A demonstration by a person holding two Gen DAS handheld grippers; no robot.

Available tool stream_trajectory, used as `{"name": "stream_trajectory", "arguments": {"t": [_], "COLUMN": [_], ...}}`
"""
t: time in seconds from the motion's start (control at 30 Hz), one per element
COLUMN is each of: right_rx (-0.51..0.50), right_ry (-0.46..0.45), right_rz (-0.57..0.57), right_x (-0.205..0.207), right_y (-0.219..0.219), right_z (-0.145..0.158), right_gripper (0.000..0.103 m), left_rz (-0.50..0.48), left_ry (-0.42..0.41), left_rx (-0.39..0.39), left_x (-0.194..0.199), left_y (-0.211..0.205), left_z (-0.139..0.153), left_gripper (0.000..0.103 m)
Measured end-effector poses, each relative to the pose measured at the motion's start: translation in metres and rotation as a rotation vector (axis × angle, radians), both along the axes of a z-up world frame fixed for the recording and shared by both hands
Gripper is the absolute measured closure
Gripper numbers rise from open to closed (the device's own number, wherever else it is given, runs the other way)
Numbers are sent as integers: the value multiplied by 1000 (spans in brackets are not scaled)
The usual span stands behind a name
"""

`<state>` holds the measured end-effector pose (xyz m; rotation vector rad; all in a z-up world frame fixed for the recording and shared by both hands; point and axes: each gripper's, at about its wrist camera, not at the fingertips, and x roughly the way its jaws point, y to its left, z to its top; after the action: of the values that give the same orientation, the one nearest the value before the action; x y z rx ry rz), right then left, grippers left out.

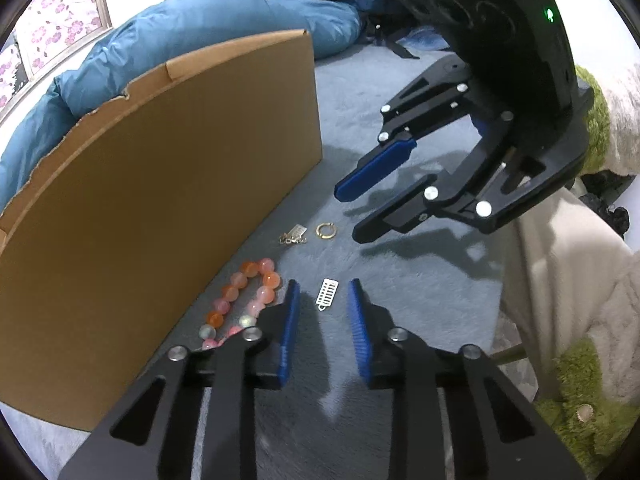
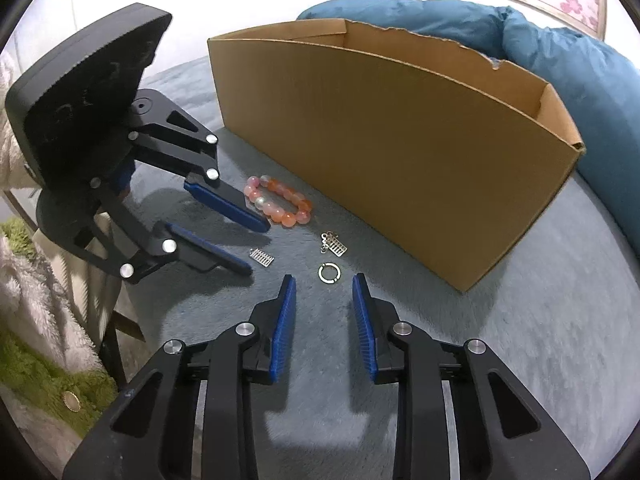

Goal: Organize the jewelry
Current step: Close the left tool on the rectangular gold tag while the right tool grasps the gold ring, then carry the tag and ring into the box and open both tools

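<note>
Jewelry lies on a grey plush surface (image 1: 420, 280) in front of a long cardboard box (image 1: 160, 200) (image 2: 400, 160). My left gripper (image 1: 324, 284) (image 2: 256, 248) is open, and a small silver comb-shaped charm (image 1: 327, 294) (image 2: 262, 257) lies between its tips without touching them. My right gripper (image 2: 323, 278) (image 1: 350, 216) is open too, its tips on either side of a gold ring (image 2: 329, 273) (image 1: 326, 231). A pink and orange bead bracelet (image 1: 230, 292) (image 2: 288, 218) lies by the box wall, partly hidden behind the left finger. A small gold chain piece (image 1: 294, 235) (image 2: 334, 245) sits near the ring.
A blue duvet (image 1: 200, 20) (image 2: 560, 60) bulges behind the box. A pale fleecy cloth (image 1: 560, 260) (image 2: 24, 280) hangs at the surface's edge. Below it lies a green rug (image 1: 580, 380) (image 2: 40, 380) with a round coin-like thing (image 1: 585, 414) on it.
</note>
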<state>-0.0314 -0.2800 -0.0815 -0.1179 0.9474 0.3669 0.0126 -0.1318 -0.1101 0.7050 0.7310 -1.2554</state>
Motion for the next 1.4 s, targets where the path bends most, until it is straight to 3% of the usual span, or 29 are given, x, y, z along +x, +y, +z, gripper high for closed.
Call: {"name": "stream_trajectory", "arguments": {"t": [0.63,0.87,1.4], "right_rx": [14,34,20], "right_ry": [36,30,5], "right_rz": [75,66,43], "right_x": [24,22,7], "right_y": [1,-5,-12], "right_z": [-24,-24,-6], "right_gripper": [81,93,93], "left_rz": [-23,-16,-21], "left_ry": [65,59,-2], "left_rx": [29,24,13], "left_x": [22,27,14], "left_y": [-11,-10,-3], "left_z": [-14,-14,-6], "left_gripper": [89,96,96]}}
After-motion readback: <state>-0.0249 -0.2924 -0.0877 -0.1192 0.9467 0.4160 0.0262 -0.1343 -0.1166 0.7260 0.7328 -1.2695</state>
